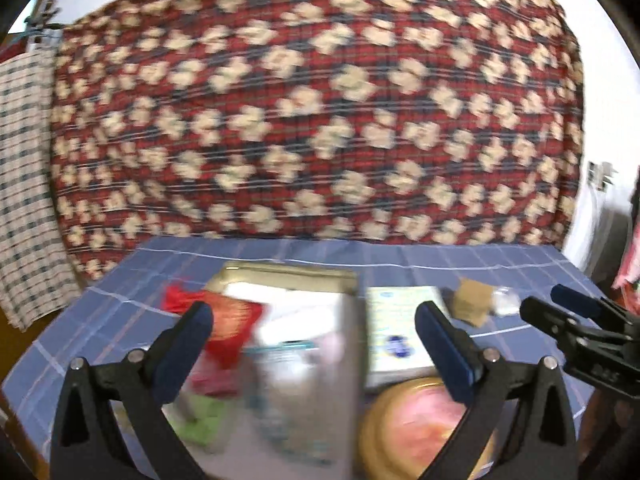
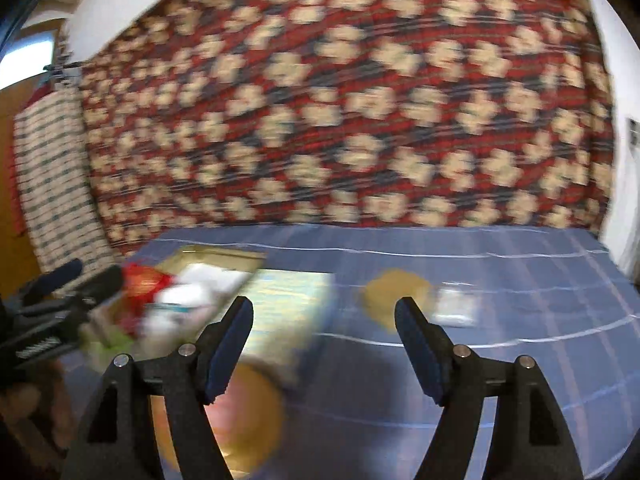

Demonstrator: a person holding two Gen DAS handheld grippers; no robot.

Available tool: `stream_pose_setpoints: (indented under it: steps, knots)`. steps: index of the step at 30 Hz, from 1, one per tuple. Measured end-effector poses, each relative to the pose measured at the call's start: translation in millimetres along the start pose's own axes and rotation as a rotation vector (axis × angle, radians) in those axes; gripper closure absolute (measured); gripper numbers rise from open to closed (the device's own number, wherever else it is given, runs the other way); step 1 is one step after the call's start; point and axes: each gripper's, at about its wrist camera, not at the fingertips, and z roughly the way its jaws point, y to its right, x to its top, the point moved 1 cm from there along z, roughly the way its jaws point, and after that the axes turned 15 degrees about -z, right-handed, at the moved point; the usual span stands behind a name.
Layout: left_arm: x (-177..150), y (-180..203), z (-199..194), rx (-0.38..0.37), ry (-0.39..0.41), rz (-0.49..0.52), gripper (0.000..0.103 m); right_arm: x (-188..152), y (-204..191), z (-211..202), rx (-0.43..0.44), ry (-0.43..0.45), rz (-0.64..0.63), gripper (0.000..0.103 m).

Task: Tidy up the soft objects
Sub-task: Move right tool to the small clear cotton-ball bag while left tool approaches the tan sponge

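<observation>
Both views are motion-blurred. A rectangular metal tin (image 1: 296, 280) on the blue checked cloth holds soft items: a red pouch (image 1: 232, 320), white pieces and something green (image 1: 204, 416). My left gripper (image 1: 314, 332) is open and empty, above the tin. A flat pale packet (image 1: 400, 328) lies right of the tin, and a round pink and yellow object (image 1: 420, 420) lies in front of it. A tan square piece (image 2: 394, 296) and a small clear packet (image 2: 456, 306) lie further right. My right gripper (image 2: 324, 332) is open and empty, above the cloth near the pale packet (image 2: 288, 312).
A red patterned quilt (image 1: 320, 100) hangs behind the table. A checked cloth (image 1: 24, 184) hangs at the left. The blue checked tablecloth (image 2: 520, 360) stretches to the right. Each gripper shows at the edge of the other's view.
</observation>
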Motion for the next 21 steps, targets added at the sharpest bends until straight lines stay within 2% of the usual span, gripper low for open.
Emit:
stream_pose_setpoints:
  steps: [5,7,9,12,15,17,21]
  knots:
    - [-2,64,21,-0.117,-0.086,0.057,0.001,-13,63,8,-0.139,-0.076,0.056,0.028]
    - [-2,87,29,-0.124,-0.095,0.095,0.001,-15,88,18,-0.169,-0.119,0.091,0.028]
    - [-2,111,48,-0.137,-0.146,0.124,0.001,-17,106,30,-0.190,-0.161,0.097,0.028]
    - [0,135,72,-0.133,-0.221,0.143,0.001,-20,128,54,-0.187,-0.218,0.123,0.028]
    - [1,155,90,-0.103,-0.252,0.177,0.001,-23,144,78,-0.160,-0.255,0.175,0.028]
    - [-2,169,108,-0.102,-0.315,0.186,0.001,-24,149,93,-0.147,-0.279,0.188,0.028]
    - [-7,177,141,-0.061,-0.383,0.182,0.001,-23,149,115,-0.106,-0.325,0.189,0.028]
